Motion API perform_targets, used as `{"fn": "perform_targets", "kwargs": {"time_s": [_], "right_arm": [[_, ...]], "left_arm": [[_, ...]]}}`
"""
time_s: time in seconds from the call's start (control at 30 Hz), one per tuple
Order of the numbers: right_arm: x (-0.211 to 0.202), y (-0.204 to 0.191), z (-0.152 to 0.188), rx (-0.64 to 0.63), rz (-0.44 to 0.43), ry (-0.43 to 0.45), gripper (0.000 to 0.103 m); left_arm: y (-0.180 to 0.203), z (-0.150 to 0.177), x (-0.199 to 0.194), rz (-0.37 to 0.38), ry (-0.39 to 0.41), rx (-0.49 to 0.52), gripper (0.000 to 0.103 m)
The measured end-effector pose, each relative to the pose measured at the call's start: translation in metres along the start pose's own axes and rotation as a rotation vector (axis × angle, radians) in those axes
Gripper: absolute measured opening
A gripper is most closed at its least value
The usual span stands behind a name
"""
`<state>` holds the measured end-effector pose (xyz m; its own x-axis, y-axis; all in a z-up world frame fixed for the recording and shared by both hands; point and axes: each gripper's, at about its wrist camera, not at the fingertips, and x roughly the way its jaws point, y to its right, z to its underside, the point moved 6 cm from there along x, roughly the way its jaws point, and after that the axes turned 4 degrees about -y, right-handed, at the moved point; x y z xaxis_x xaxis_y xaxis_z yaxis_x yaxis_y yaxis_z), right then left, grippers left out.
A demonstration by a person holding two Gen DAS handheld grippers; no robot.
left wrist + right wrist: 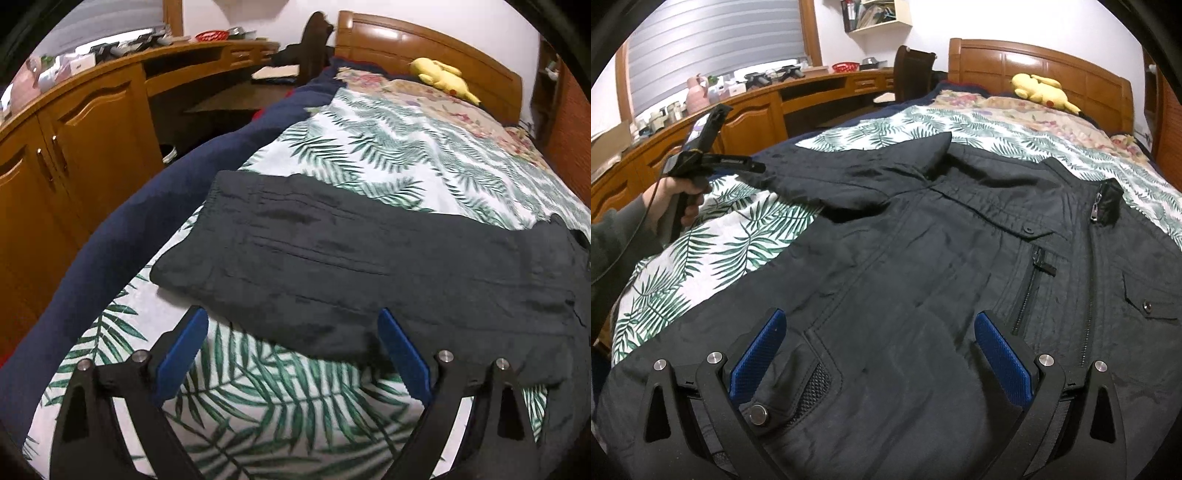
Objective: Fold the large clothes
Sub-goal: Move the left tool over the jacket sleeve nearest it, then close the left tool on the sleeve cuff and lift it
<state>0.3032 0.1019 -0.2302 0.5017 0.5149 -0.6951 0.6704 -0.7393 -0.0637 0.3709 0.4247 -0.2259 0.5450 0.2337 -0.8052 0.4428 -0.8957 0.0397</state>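
Observation:
A large black jacket (923, 266) lies front up and spread out on the leaf-print bedcover (713, 251), zipper and chest pockets showing. Its left sleeve (314, 251) stretches sideways across the bed. My left gripper (291, 317) is open and empty, its blue pads just above the sleeve's near edge. It also shows in the right wrist view (753, 164), held in a hand beside the sleeve end. My right gripper (879, 321) is open and empty, hovering over the jacket's lower front near a snap pocket (786, 391).
A yellow plush toy (1041, 90) lies by the wooden headboard (1034, 59). A floral quilt (1015, 107) covers the bed's head. A wooden desk and cabinets (85, 122) with clutter run along the left; a dark chair (314, 44) stands at the desk. A navy blanket (122, 236) edges the bed.

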Motion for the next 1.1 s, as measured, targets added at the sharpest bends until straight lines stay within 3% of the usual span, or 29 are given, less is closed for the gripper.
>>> {"fn": "perform_targets", "kwargs": {"time_s": [0.17, 0.33, 0.37, 0.43, 0.57, 0.63, 0.73, 0.87, 1.1], "right_arm": [[0.0, 0.001, 0.0, 0.002, -0.001, 0.001, 0.103], [-0.001, 0.0, 0.0, 0.001, -0.001, 0.002, 0.103], [-0.001, 0.0, 0.0, 0.001, -0.002, 0.002, 0.103], [-0.001, 0.0, 0.0, 0.001, -0.001, 0.002, 0.103], [-0.001, 0.0, 0.0, 0.001, -0.002, 0.002, 0.103], [-0.001, 0.0, 0.0, 0.001, -0.001, 0.002, 0.103], [-0.001, 0.0, 0.0, 0.0, -0.001, 0.003, 0.103], [-0.001, 0.0, 0.0, -0.001, -0.001, 0.003, 0.103], [-0.004, 0.0, 0.0, 0.0, 0.005, 0.012, 0.103]], "left_arm": [[-0.018, 0.001, 0.012, -0.024, -0.026, -0.063, 0.093], [-0.027, 0.01, 0.026, 0.02, -0.065, -0.125, 0.091], [-0.027, 0.009, 0.025, 0.028, -0.061, -0.128, 0.087], [-0.025, 0.006, 0.023, 0.067, -0.049, -0.136, 0.069], [-0.021, 0.001, 0.027, 0.05, -0.063, -0.12, 0.055], [-0.017, -0.002, 0.028, 0.051, -0.066, -0.116, 0.031], [-0.007, -0.007, 0.023, 0.034, -0.064, -0.081, 0.004], [0.018, -0.018, -0.01, 0.013, 0.018, -0.017, 0.003], [0.117, -0.031, -0.121, 0.142, 0.173, 0.156, 0.002]]}}
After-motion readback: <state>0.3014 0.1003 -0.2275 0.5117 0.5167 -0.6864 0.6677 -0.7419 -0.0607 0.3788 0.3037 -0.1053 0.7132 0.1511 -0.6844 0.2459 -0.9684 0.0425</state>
